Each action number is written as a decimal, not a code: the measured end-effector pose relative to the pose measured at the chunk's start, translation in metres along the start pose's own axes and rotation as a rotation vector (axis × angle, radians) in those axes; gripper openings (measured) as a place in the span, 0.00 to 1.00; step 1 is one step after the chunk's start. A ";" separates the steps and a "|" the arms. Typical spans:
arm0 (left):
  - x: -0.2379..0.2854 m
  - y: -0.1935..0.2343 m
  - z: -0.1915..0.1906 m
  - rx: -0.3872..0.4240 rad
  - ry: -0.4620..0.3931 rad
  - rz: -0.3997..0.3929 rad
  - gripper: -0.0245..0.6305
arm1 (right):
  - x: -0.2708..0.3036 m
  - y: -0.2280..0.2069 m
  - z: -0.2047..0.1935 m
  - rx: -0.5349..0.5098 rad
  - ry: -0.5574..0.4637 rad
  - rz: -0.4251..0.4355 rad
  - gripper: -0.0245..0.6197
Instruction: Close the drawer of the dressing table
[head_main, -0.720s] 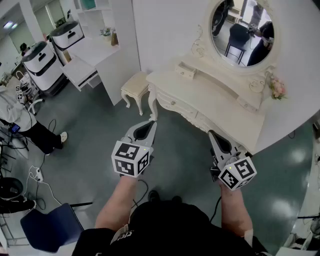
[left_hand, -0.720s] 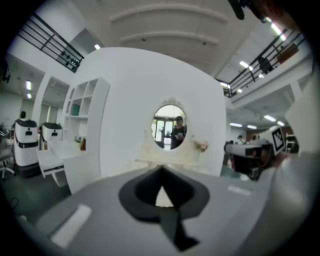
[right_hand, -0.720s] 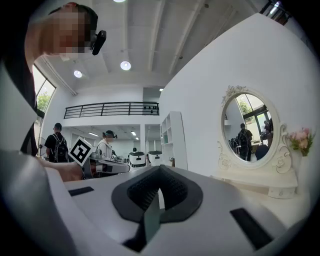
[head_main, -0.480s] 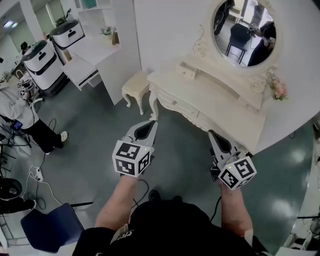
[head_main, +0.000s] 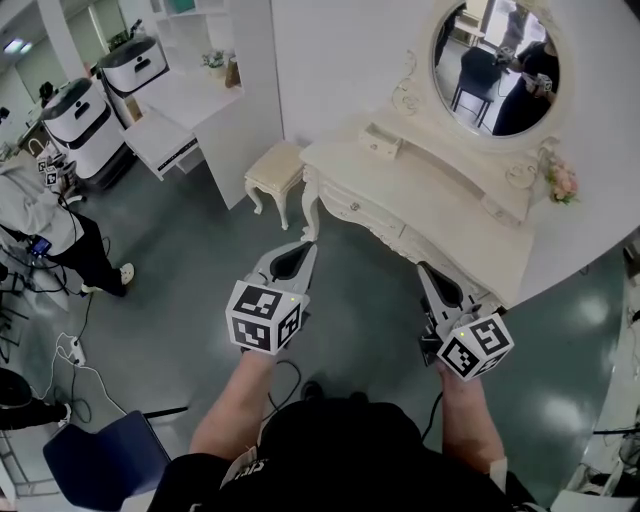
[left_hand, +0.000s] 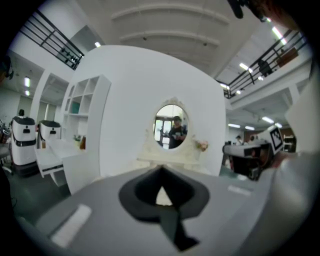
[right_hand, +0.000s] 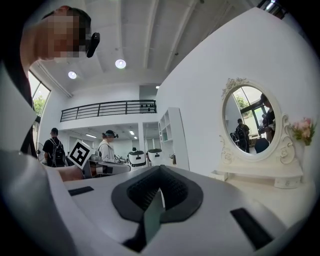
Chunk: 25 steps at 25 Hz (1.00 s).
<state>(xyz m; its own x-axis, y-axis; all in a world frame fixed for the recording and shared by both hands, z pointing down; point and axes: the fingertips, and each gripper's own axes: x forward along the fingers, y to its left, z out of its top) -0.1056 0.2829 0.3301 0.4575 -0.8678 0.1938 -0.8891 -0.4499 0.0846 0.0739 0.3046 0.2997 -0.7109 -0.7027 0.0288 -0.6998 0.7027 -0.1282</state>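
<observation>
The cream dressing table (head_main: 455, 215) with its oval mirror (head_main: 497, 65) stands against the white wall, ahead and to the right. A small upper drawer (head_main: 379, 141) on the top's left end stands out a little. My left gripper (head_main: 300, 250) hangs over the floor, short of the table's left legs, jaws shut and empty. My right gripper (head_main: 425, 268) is shut too, just before the table's front edge and apart from it. In the left gripper view the shut jaws (left_hand: 161, 172) point at the mirror (left_hand: 170, 126). The right gripper view shows shut jaws (right_hand: 160, 172) with the mirror (right_hand: 251, 120) off to the right.
A small cream stool (head_main: 270, 170) stands left of the table. Behind it is a white shelf unit (head_main: 195, 95). A person (head_main: 45, 225) stands at the far left near two white machines (head_main: 85, 125). Cables (head_main: 75, 350) and a blue chair (head_main: 100, 455) lie at the lower left.
Both grippers keep their places, shut. The person at the far left has come a little further into view, and the head view has shifted slightly.
</observation>
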 end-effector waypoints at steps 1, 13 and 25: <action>-0.001 0.003 -0.001 0.000 -0.001 -0.002 0.05 | 0.002 0.003 -0.001 0.011 -0.003 -0.001 0.03; -0.010 0.029 -0.014 0.000 0.012 -0.033 0.05 | 0.017 0.024 -0.019 0.078 0.004 -0.019 0.03; 0.041 0.051 -0.016 -0.004 0.048 -0.033 0.05 | 0.065 -0.016 -0.030 0.120 0.036 0.006 0.03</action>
<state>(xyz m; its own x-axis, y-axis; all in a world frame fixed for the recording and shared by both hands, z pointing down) -0.1329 0.2278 0.3584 0.4853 -0.8414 0.2378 -0.8737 -0.4769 0.0957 0.0371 0.2514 0.3338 -0.7187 -0.6925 0.0627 -0.6836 0.6873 -0.2457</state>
